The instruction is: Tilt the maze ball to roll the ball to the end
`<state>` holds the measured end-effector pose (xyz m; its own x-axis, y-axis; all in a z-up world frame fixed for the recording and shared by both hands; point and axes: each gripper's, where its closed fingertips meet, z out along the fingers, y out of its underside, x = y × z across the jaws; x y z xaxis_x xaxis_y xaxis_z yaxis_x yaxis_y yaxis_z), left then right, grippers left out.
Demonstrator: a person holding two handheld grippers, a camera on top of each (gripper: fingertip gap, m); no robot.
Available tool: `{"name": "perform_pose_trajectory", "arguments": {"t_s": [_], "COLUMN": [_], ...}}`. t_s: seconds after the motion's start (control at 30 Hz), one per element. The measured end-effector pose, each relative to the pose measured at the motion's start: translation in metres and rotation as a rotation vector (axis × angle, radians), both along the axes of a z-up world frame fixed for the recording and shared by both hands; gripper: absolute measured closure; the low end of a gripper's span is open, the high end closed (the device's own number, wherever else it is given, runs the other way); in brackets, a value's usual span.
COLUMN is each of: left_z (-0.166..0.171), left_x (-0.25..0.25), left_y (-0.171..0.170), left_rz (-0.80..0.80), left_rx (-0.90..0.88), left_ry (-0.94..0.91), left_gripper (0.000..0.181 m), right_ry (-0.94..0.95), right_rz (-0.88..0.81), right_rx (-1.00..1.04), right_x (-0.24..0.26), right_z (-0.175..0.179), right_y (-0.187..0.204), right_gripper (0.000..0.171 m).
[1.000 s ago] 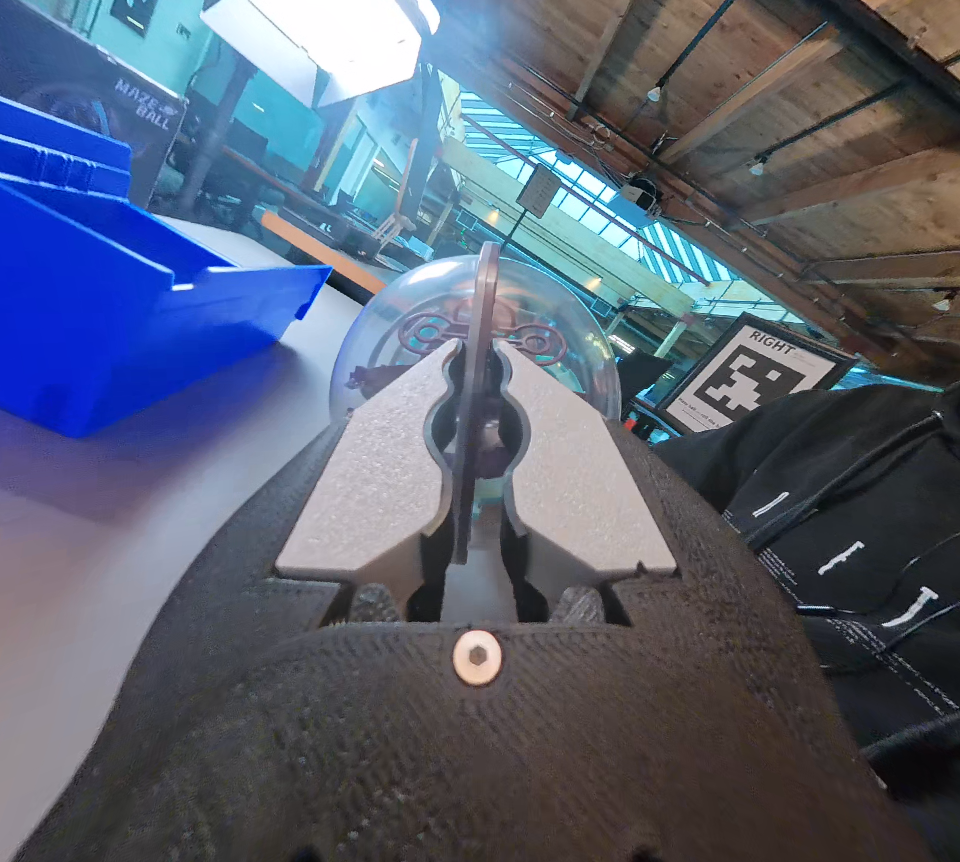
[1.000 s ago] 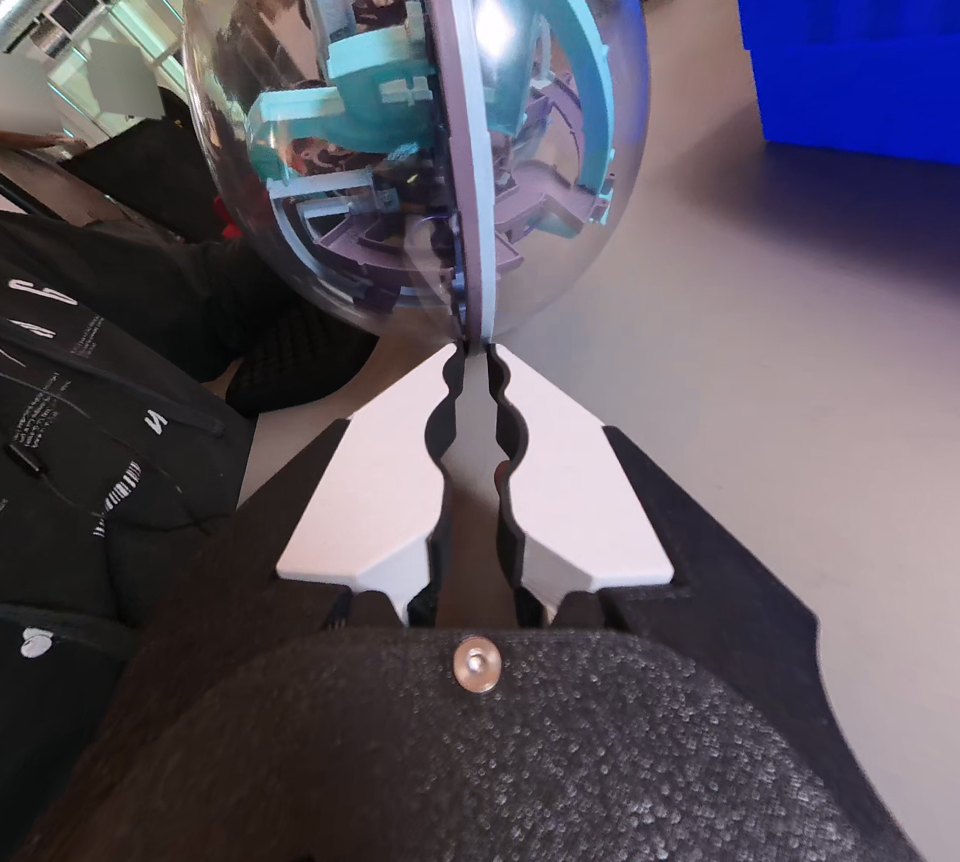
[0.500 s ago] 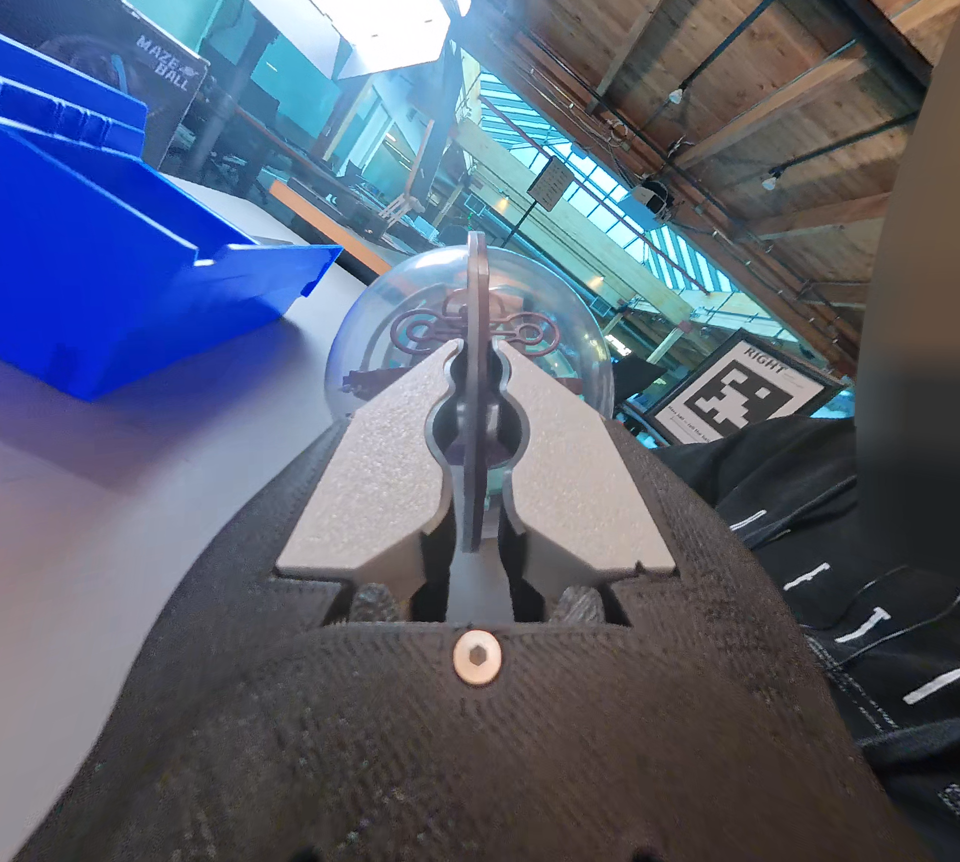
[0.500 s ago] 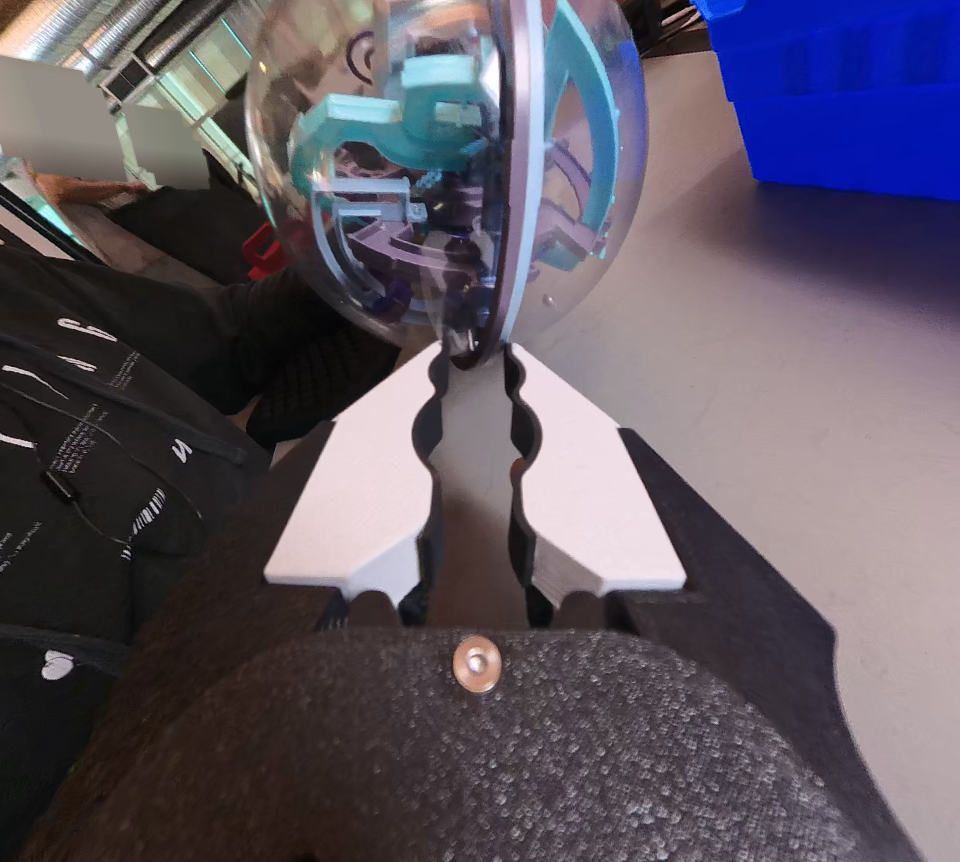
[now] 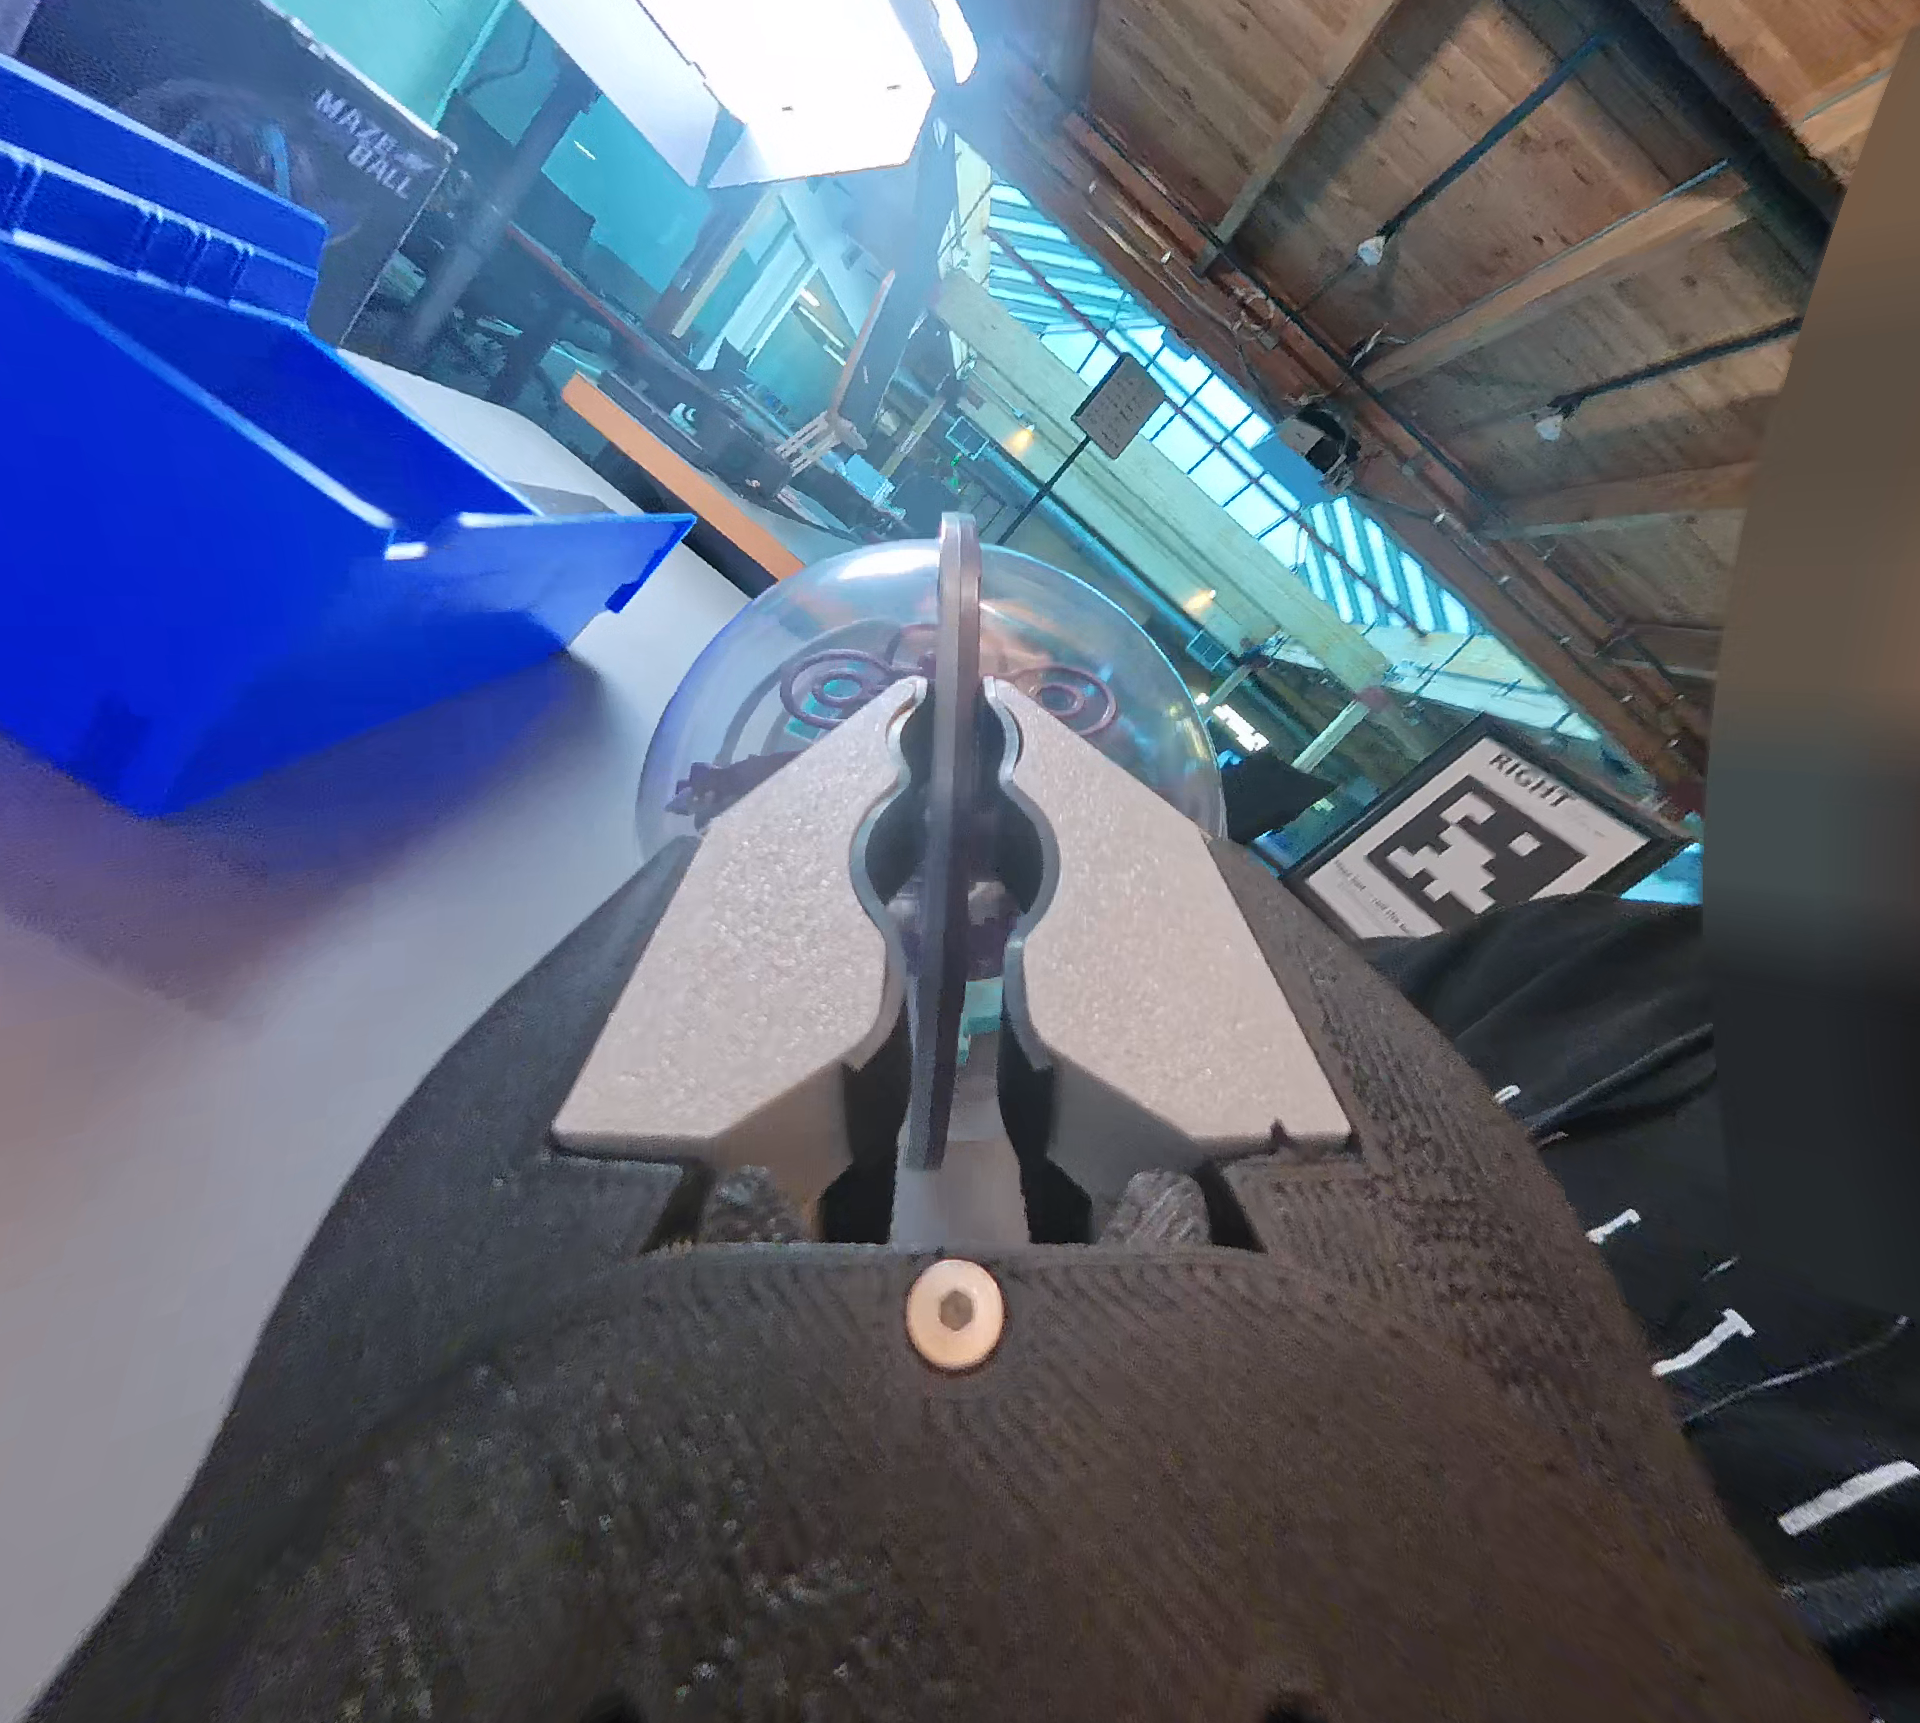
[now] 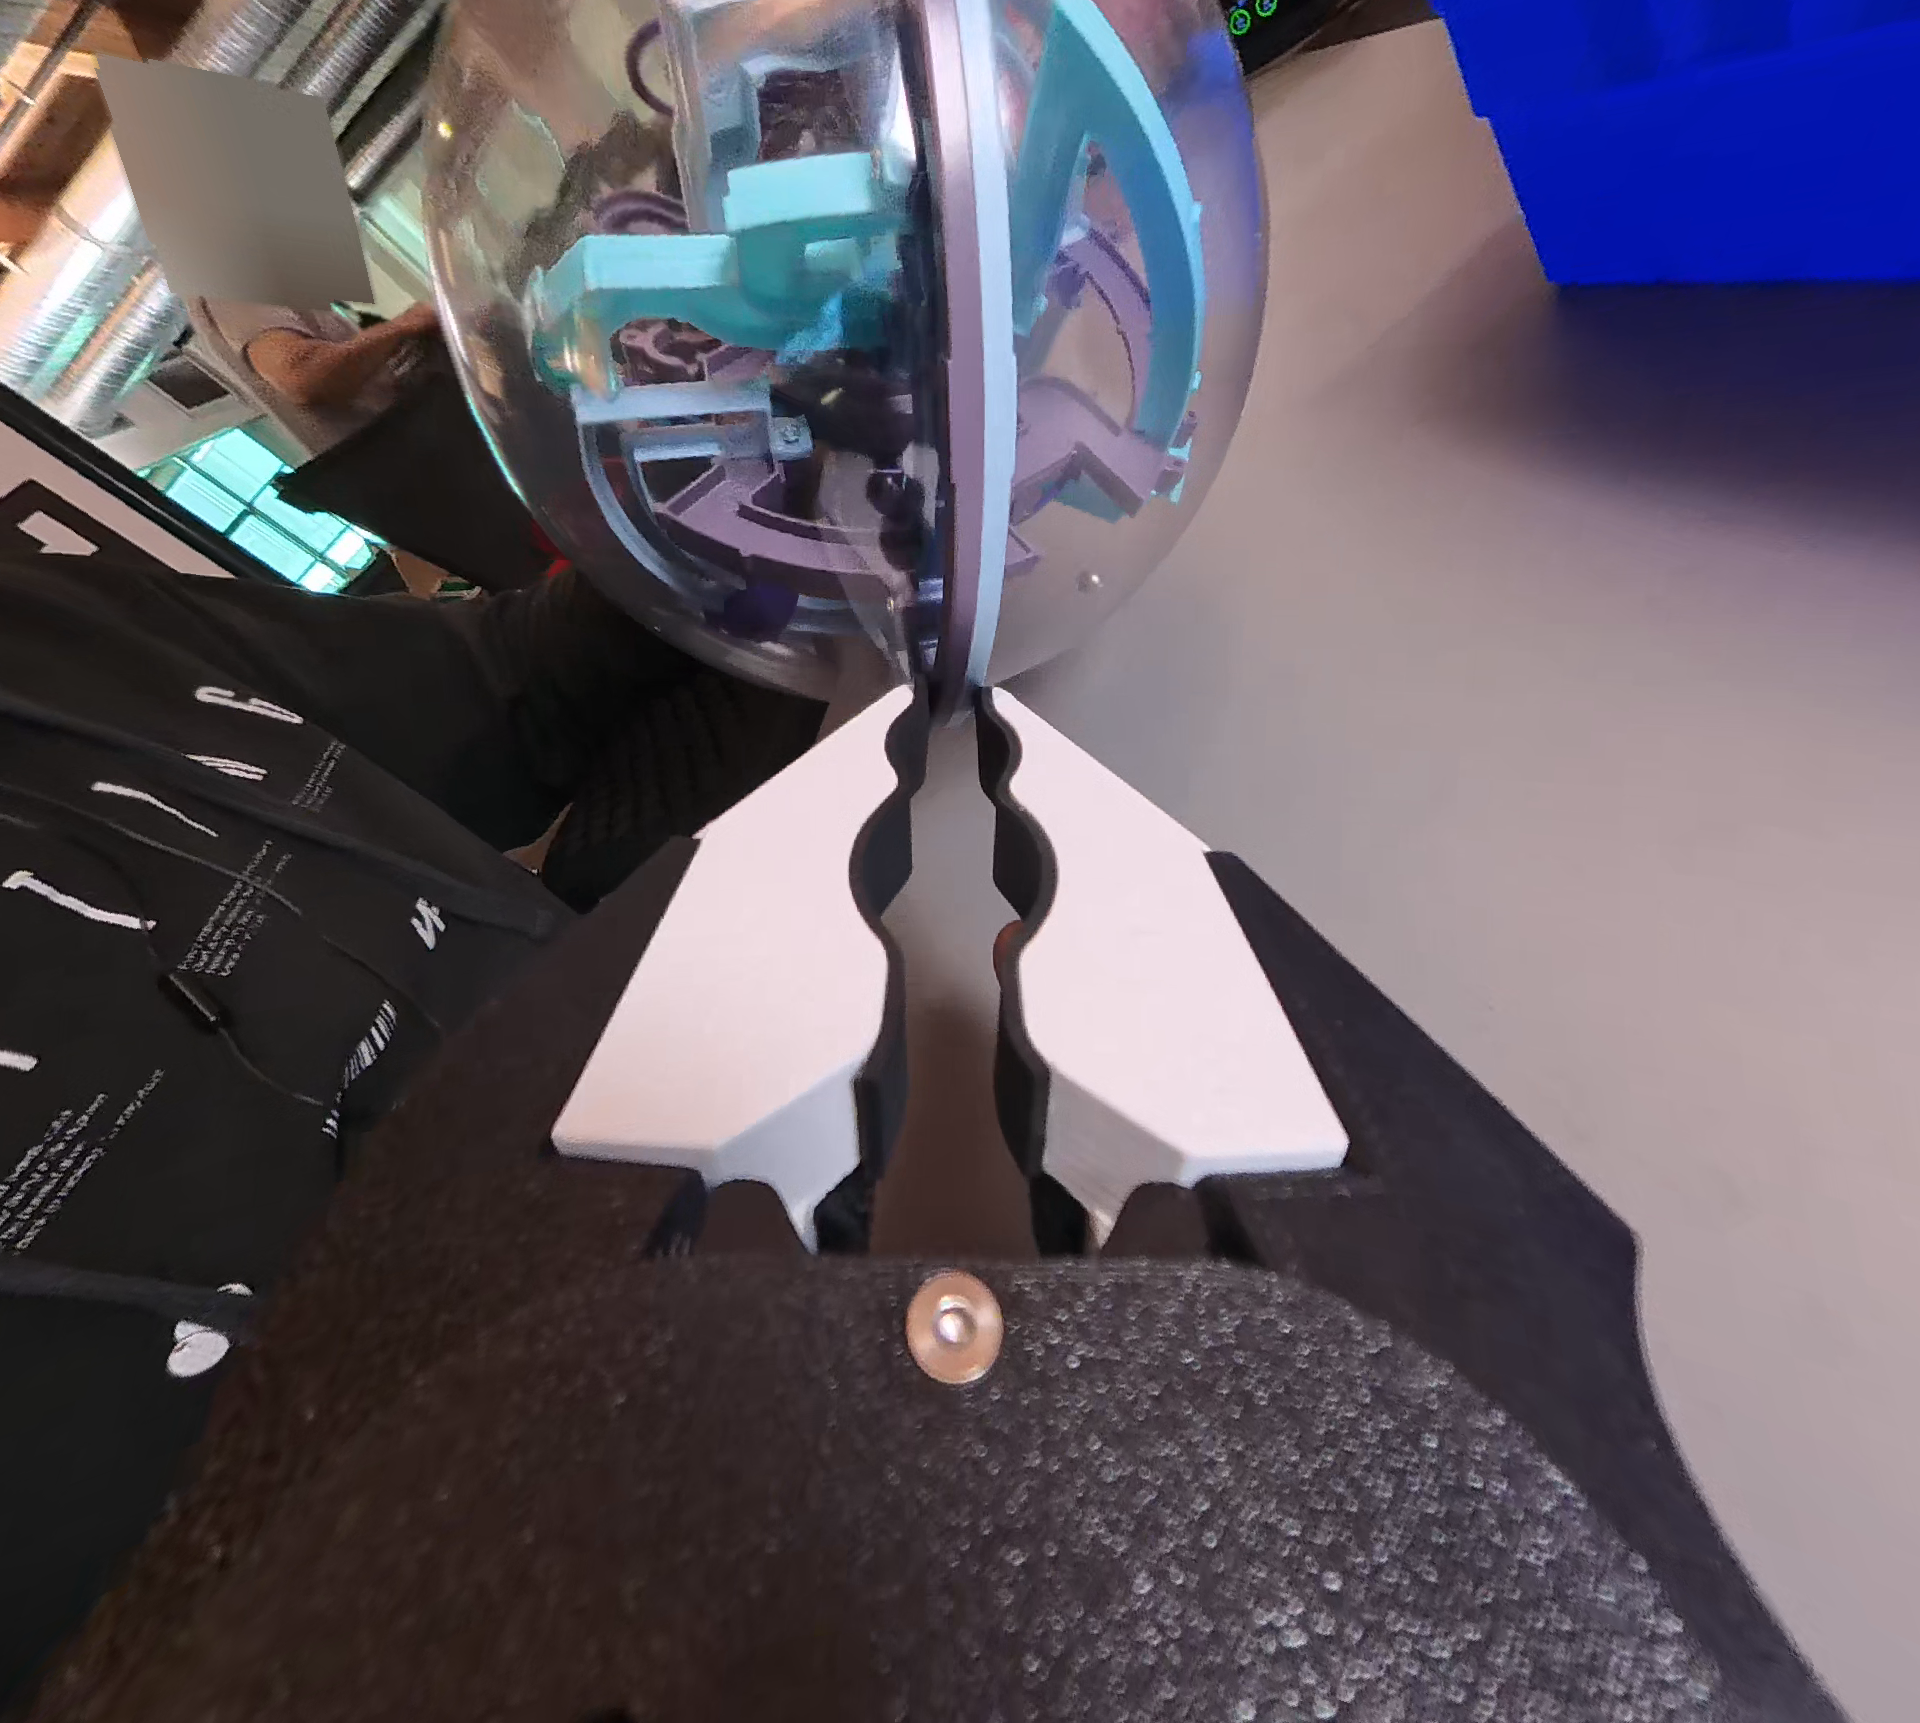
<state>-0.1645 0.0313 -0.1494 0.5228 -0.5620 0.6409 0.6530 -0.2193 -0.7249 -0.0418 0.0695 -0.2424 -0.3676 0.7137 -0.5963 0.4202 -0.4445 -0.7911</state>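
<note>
Your left tongs [image 5: 951, 717] still pinch the flat rim of the maze ball [image 5: 831, 634], with the rim running deep between the two grey fingers [image 5: 769, 935]. In the left wrist view the rim has gone from leaning right a second ago to nearly upright, leaning slightly left. The blue bin [image 5: 239, 530] left of these tongs has slid farther into the upper left.

Your right tongs [image 6: 948, 707] have their tips on either side of the rim at the bottom edge of the maze ball [image 6: 727, 115]; half a second ago the white fingers [image 6: 769, 977] stood wider. They look pressed on the rim, though only the very tips meet it. The ball now fills more of the right wrist view and its rim leans right at the top.

The ball hangs between both tongs above the grey desk [image 6: 1507, 738]. Inside are teal and purple tracks. A small silvery bead [image 6: 1088, 578] lies low against the shell, right of the rim, just ahead of the right tongs.

Right of the right tongs sits the blue bin [image 6: 1704, 63], well apart from the ball. Left of them is a black sleeve [image 6: 208, 842] with white print. A black-and-white marker board [image 5: 1475, 842] stands right of the left tongs, beyond the ball.
</note>
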Motion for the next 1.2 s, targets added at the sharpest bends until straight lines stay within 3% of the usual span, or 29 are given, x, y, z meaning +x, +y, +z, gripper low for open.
{"name": "perform_pose_trajectory", "arguments": {"t_s": [0.17, 0.53, 0.7, 0.9, 1.2], "left_z": [0.049, 0.22, 0.268, 0.269, 0.185], "left_x": [0.004, 0.007, 0.016, 0.011, -0.015], "left_y": [0.006, 0.001, -0.008, -0.007, 0.015], "left_rz": [0.019, 0.167, 0.21, 0.241, 0.167], "left_rx": [0.04, 0.238, 0.283, 0.221, -0.009], "left_ry": [0.19, 0.576, 0.662, 0.65, 0.437], "left_gripper": [0.176, 0.174, 0.173, 0.174, 0.175], "right_ry": [0.096, 0.432, 0.537, 0.555, 0.376], "right_rz": [0.007, 0.021, 0.021, 0.038, 0.06], "right_rx": [-0.019, 0.104, 0.131, 0.104, -0.057], "right_x": [-0.011, -0.042, -0.038, -0.019, -0.006], "right_z": [0.027, 0.174, 0.224, 0.238, 0.19], "right_y": [0.002, 0.003, -0.002, -0.01, -0.025], "right_gripper": [0.165, 0.166, 0.166, 0.165, 0.166]}}
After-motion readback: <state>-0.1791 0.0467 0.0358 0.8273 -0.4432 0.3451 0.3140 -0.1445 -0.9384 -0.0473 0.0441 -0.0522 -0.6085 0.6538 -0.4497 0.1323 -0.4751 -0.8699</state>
